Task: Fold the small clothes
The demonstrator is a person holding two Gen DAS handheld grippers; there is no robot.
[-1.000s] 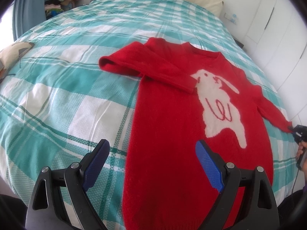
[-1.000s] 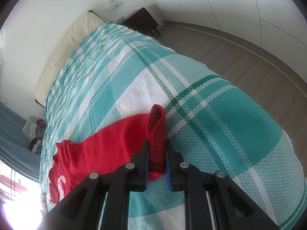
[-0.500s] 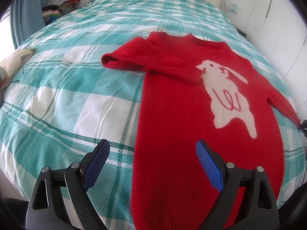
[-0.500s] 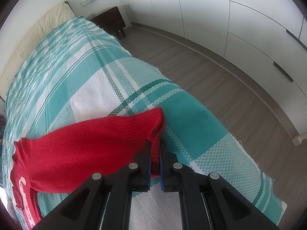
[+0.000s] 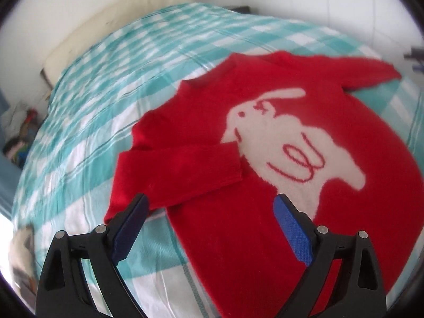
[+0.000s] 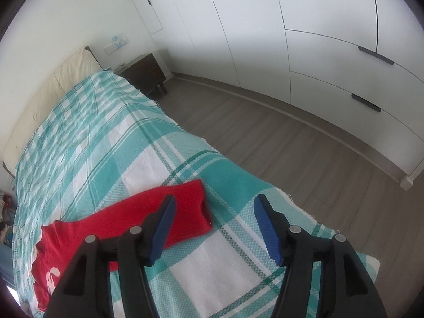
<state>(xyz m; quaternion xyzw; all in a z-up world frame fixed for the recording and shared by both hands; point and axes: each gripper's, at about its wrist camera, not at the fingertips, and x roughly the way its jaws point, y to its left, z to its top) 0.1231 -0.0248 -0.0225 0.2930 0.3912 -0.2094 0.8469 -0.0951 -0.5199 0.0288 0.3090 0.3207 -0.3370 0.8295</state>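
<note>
Red rabbit sweater [image 5: 265, 137] mid-frame on checked bedspread [image 5: 111, 84]; left gripper [image 5: 209, 228] wide, empty; right gripper [image 6: 213, 228] opening, sleeve cuff [image 6: 190, 209] lying beneath, unpinched; nightstand [image 6: 144, 73] upper left

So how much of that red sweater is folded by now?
Only a start. One sleeve already lies folded across the sweater, its cuff by the white rabbit. The other sleeve lies out flat on the bed. The right gripper is opening above it, nothing between its jaws; the left gripper is open and empty. That sleeve and the body remain to be folded.
</note>
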